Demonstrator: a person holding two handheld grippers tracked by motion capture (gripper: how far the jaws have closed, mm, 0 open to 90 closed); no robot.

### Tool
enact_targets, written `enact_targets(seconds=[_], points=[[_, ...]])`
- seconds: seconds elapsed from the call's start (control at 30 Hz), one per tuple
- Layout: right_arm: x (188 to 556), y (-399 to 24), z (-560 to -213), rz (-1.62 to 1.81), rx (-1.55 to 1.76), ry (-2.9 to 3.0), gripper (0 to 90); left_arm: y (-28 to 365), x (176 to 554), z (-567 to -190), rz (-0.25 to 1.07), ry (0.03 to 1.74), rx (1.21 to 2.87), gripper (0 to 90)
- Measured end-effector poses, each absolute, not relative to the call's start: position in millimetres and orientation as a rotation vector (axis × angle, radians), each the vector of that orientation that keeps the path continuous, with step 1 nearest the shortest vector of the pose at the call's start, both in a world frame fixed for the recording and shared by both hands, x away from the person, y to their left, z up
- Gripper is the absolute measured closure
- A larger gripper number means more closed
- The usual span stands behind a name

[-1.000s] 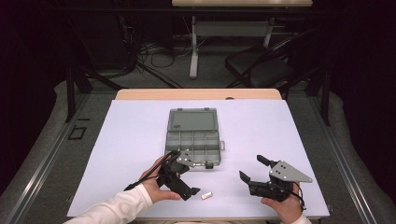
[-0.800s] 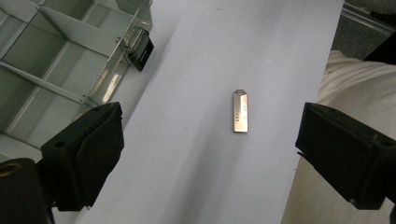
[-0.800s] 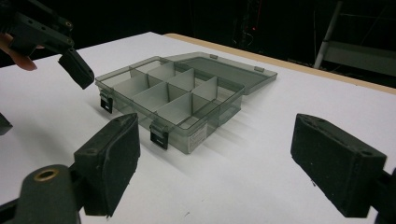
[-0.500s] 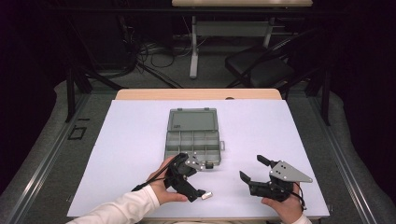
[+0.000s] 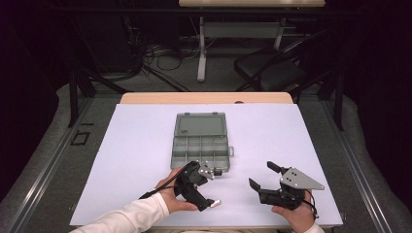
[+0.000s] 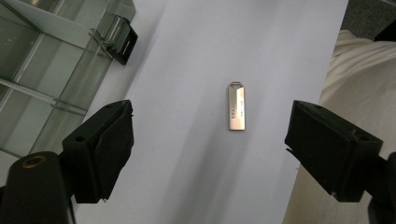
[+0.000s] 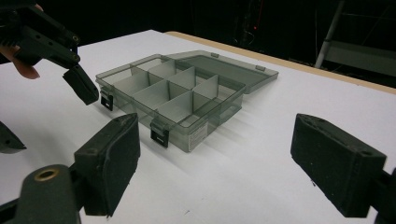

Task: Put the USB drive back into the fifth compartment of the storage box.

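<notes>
A small silver USB stick (image 6: 236,106) lies flat on the white table near its front edge (image 5: 214,202). My left gripper (image 6: 210,140) points down over it, open, the stick between and a little beyond its jaws. A grey clear compartment box (image 5: 200,145) lies open behind it, lid folded back, its compartments looking empty (image 7: 173,95). My right gripper (image 5: 261,176) rests low at the front right, open, with nothing between its jaws, facing the box (image 7: 215,154).
The white table cover (image 5: 136,145) has bare room left and right of the box. Its front edge runs just below both hands. A sleeve (image 6: 359,74) lies at the table's edge. Beyond the table stand a folding chair (image 5: 272,73) and cables on the floor.
My left gripper has swung from beside the box toward the front edge and now hangs over the USB stick. The right gripper has stayed put.
</notes>
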State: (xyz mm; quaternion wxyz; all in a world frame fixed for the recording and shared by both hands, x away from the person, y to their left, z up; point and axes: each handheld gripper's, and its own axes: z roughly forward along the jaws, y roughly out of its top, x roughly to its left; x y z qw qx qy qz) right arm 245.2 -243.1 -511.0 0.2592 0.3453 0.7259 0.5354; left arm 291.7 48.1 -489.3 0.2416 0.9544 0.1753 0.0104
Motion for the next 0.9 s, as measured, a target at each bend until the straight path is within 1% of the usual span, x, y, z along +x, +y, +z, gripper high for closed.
enact_targets(seconds=[0.3,0.73,0.83,0.9], points=[[245,-243,-511,1.444,0.934,1.973,15.5,44,293,-490,0.060,0.481,2.649,16.8],[245,-242,-511,1.446,0.930,1.972,15.6,36,294,-493,0.064,0.493,2.729,25.9],[245,-242,-512,1.445,0.927,1.974,15.6,35,294,-494,0.055,0.497,2.737,28.9],[245,-242,-512,1.445,0.927,1.975,15.6,35,294,-495,0.048,0.499,2.743,32.7]])
